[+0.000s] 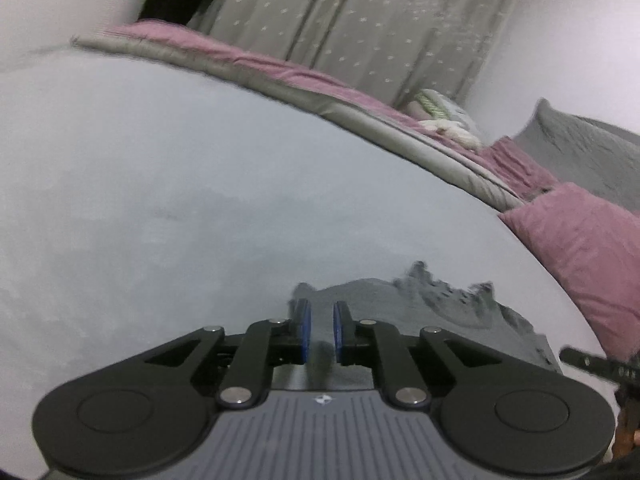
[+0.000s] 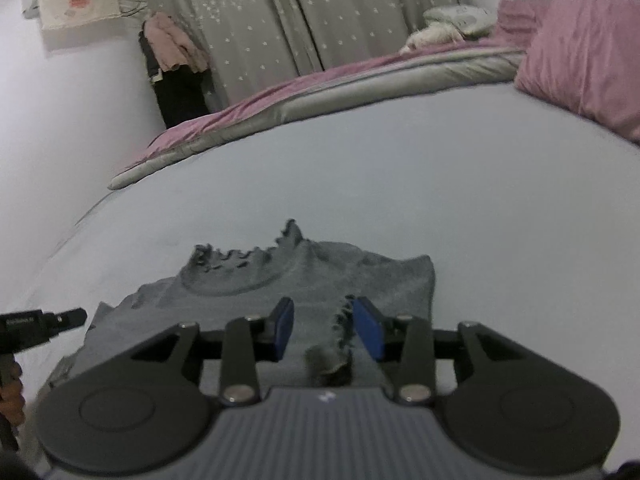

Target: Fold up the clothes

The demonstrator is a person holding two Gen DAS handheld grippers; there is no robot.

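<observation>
A grey knit top (image 2: 240, 280) with a frilled collar (image 2: 240, 258) lies flat on the pale bed sheet (image 2: 440, 200). My right gripper (image 2: 326, 328) hangs over its near part, open. A frilled edge (image 2: 340, 336) of the top stands up between the blue pads, close to the right pad (image 2: 370, 332). In the left wrist view the same top (image 1: 400, 308) lies just ahead and to the right. My left gripper (image 1: 322, 328) is over its left edge, with only a narrow gap between the pads and nothing clearly pinched there.
A folded pink and grey quilt (image 2: 320, 92) runs along the far side of the bed. A pink pillow (image 2: 580, 60) lies at the right. Star-patterned curtains (image 2: 300, 12) hang behind, with clothes (image 2: 172, 44) hanging by the wall. A hand (image 2: 10, 400) shows at the left edge.
</observation>
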